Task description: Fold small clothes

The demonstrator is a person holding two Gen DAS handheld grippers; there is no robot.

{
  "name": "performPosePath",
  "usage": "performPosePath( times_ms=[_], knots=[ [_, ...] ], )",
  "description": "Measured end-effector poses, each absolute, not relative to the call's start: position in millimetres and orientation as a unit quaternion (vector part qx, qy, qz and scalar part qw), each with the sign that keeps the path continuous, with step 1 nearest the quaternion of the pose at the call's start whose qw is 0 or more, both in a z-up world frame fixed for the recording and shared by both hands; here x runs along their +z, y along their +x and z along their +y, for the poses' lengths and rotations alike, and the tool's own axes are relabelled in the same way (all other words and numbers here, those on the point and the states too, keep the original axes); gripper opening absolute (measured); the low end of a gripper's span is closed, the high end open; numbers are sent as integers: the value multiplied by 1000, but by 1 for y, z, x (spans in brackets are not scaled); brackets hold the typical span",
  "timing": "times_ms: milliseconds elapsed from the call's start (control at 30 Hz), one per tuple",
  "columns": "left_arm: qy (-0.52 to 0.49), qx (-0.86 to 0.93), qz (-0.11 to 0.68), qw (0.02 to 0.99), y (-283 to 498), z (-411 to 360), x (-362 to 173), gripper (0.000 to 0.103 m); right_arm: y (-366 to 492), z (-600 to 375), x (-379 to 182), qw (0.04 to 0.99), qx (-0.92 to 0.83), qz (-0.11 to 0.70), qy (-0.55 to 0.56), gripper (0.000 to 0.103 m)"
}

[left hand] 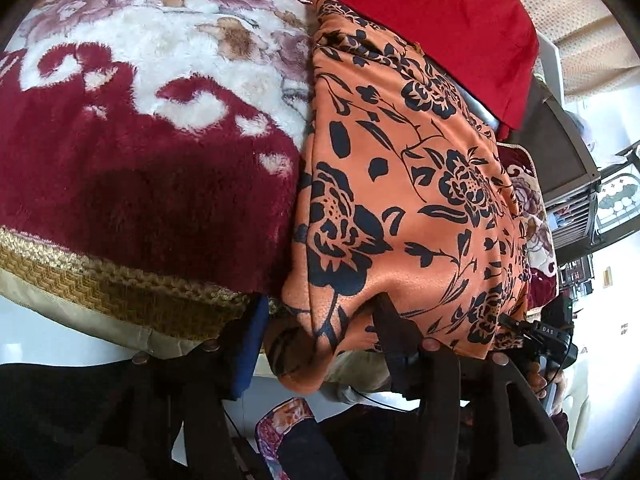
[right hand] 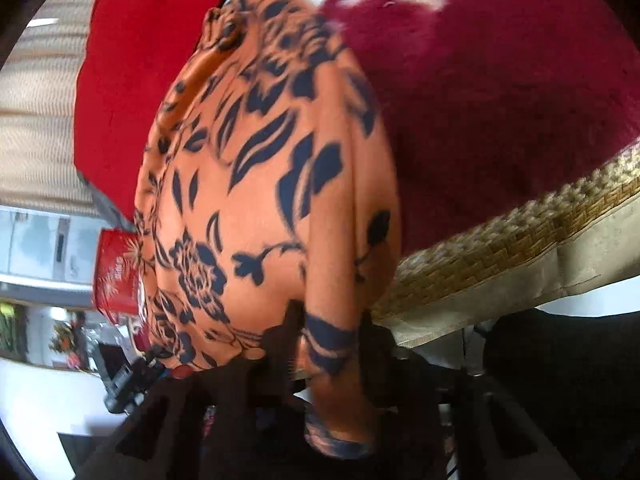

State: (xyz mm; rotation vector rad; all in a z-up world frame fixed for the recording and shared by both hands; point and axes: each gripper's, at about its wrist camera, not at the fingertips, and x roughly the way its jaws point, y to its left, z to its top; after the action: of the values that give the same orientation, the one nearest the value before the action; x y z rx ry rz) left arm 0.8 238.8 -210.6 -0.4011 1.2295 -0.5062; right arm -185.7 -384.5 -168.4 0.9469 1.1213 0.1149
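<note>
An orange garment with a black flower print lies over the maroon and white plush blanket. My left gripper is shut on the garment's near hem, which bunches between its fingers and hangs below them. In the right wrist view the same garment fills the middle. My right gripper is shut on another part of its near edge, and a fold hangs down between the fingers. The right gripper also shows at the right edge of the left wrist view.
The blanket has a gold woven border at the near edge of the bed. A red pillow lies behind the garment. A red box stands at the left in the right wrist view. White floor lies below the bed edge.
</note>
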Motion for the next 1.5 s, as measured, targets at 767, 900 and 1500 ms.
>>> performPosePath(
  times_ms=[767,900,1500],
  knots=[
    [-231,-334,445,798,83,236,-62,9,-136,-409,24,846,171,298,407,9],
    [-239,-311,430,813,165,225,-40,9,-63,-442,37,850,141,268,431,9],
    [-402,-222,529,713,372,204,-217,11,190,-527,-154,685,88,319,649,12]
  ],
)
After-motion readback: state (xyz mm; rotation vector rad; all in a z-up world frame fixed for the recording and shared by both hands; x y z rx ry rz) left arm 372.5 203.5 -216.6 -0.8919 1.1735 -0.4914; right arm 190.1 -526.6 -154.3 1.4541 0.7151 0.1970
